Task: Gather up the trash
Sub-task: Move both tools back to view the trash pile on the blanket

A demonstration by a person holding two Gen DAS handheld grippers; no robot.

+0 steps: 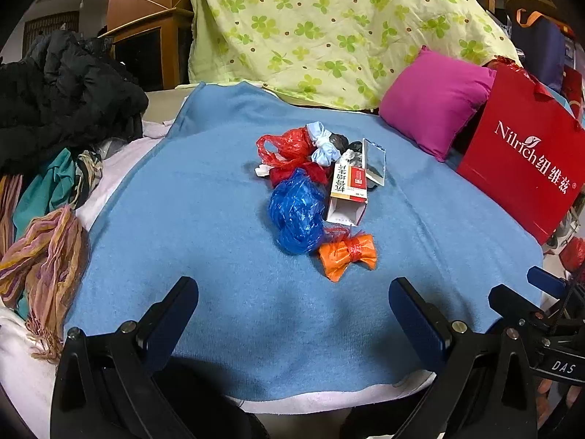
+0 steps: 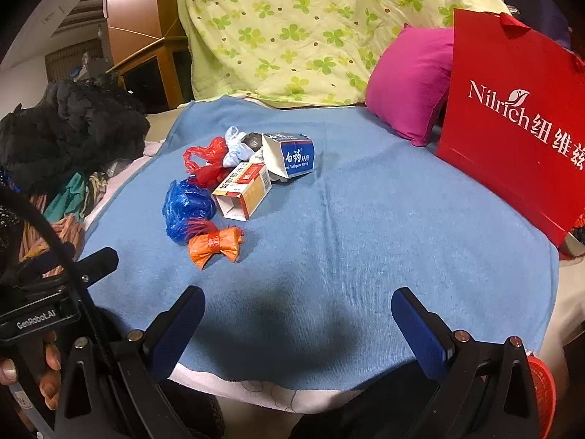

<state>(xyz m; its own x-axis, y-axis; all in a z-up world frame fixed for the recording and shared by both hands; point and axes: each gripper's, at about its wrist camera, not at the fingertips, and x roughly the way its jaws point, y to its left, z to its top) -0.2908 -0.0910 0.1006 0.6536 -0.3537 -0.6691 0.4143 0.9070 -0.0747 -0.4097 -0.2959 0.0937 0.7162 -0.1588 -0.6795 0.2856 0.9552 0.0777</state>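
The left gripper (image 1: 292, 311) and the right gripper (image 2: 298, 320) hang low over the near edge of the blue fleece blanket (image 1: 219, 219), each with its jaws spread wide and nothing between them. Neither touches any of the trash.

Closest to them lies an orange plastic bag tied like a bow with a red band (image 1: 347, 255), just beside a crumpled blue plastic bag (image 1: 297, 210). Behind those sit a white and red medicine carton with an open end (image 1: 347, 194), a bunched red plastic bag (image 1: 289, 153), a knotted pale blue and white scrap of plastic (image 1: 321, 144), and a white and blue toothpaste carton (image 2: 290, 155). Something dark is tucked among them, too small to name. All of it is heaped together in the middle of the blanket, pieces touching or overlapping.

To the right a red paper gift bag with white lettering (image 2: 512, 117) stands against a magenta cushion (image 2: 409, 80); it looks like the likely place for the trash, though that is my guess. A red mesh basket (image 2: 543, 395) peeks in at the right gripper's side and could serve too.

As I judge it, collecting has not really begun: the whole pile is left to pick up, the orange bow being the easiest first reach.
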